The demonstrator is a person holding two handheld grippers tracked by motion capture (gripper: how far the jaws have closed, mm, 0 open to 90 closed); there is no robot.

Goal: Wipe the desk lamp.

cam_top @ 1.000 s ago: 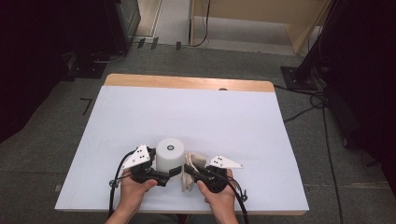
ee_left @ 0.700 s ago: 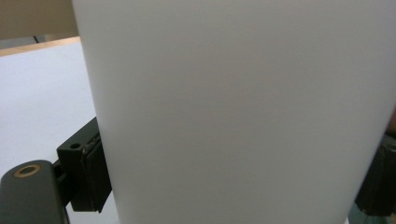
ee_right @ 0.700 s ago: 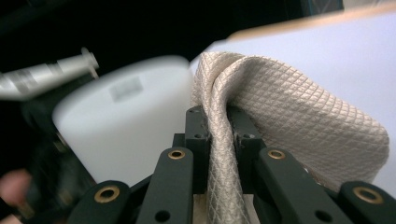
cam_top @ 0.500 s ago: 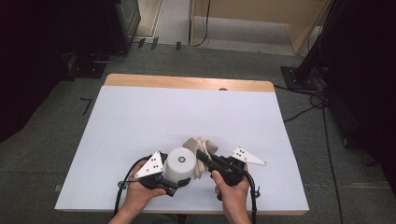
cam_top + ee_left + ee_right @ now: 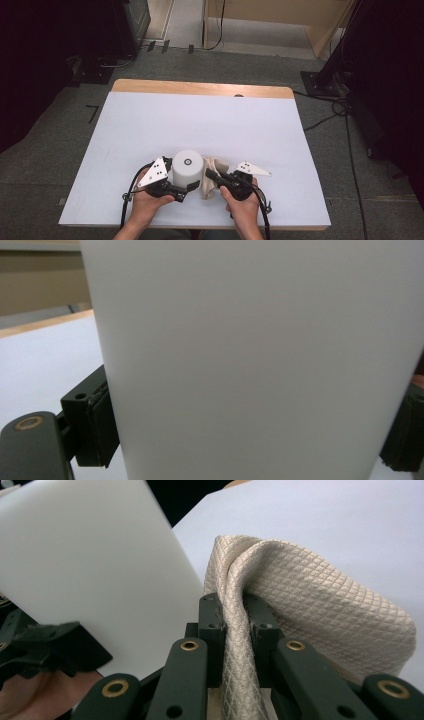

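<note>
We hold a white cylinder (image 5: 188, 169) and a cream quilted cloth (image 5: 211, 175) at the near edge of the table (image 5: 150, 125).

We can read no writing or brand; a small ring mark sits on the cylinder's top. Our left gripper (image 5: 181, 189) has its fingers (image 5: 97, 427) clamped on the cylinder's two sides. Our right gripper (image 5: 214, 176) has its fingers (image 5: 212, 630) pressed together on a fold of the cloth, which bunches just beside the cylinder, on its right in the high view.
</note>
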